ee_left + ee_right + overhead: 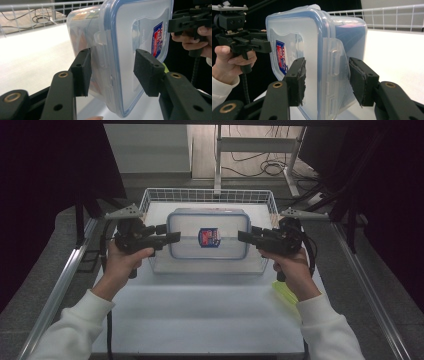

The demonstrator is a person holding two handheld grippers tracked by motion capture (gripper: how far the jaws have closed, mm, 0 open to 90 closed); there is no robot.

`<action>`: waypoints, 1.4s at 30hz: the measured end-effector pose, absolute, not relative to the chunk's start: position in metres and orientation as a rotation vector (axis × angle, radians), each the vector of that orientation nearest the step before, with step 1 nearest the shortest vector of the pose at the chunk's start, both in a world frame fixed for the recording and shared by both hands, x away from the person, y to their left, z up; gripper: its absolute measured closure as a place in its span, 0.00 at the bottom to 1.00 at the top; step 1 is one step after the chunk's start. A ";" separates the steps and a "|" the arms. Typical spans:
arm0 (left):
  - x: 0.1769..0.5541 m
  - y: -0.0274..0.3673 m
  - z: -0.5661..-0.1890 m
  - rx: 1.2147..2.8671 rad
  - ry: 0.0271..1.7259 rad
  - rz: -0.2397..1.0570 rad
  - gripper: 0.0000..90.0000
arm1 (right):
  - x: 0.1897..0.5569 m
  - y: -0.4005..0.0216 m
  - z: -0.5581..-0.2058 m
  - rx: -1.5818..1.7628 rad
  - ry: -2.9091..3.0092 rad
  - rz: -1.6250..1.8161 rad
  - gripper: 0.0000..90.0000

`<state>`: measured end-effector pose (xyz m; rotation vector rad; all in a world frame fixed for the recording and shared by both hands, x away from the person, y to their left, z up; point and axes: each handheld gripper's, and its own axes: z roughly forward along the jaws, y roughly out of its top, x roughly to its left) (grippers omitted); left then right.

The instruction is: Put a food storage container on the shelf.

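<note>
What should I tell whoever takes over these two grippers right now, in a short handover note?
Left gripper: jaws clamped across the left end of the clear rectangular plastic container with the blue-rimmed lid.
Right gripper: clamped the same way on the container's right end.
Container: carried level between both grippers, above the white wire basket on the white table. Lid is on.
Done: container gripped from both ends.
Left: whether it goes into or out of the basket can't be told; keep both grips even until it's set down.
</note>
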<state>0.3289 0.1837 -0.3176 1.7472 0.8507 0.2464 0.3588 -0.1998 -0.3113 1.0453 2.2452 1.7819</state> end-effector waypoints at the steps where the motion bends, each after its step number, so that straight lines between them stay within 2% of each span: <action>1: 0.332 0.184 -0.316 1.748 0.852 0.247 0.55 | 0.362 -0.199 -0.310 1.047 2.240 1.787 0.54; 13: 0.380 0.187 -0.311 1.761 0.903 0.182 0.54 | 0.404 -0.194 -0.301 1.122 2.259 1.755 0.54; 28: 0.409 0.191 -0.311 1.699 0.981 0.081 0.53 | 0.438 -0.193 -0.302 1.315 2.269 1.783 0.53; 38: 0.428 0.188 -0.317 1.644 1.053 0.063 0.45 | 0.449 -0.187 -0.303 1.431 2.198 1.724 0.49; 40: 0.432 0.186 -0.320 1.659 1.072 0.092 0.42 | 0.450 -0.186 -0.305 1.452 2.184 1.693 0.46; 42: 0.436 0.184 -0.323 1.671 1.098 0.113 0.35 | 0.451 -0.184 -0.309 1.474 2.178 1.681 0.42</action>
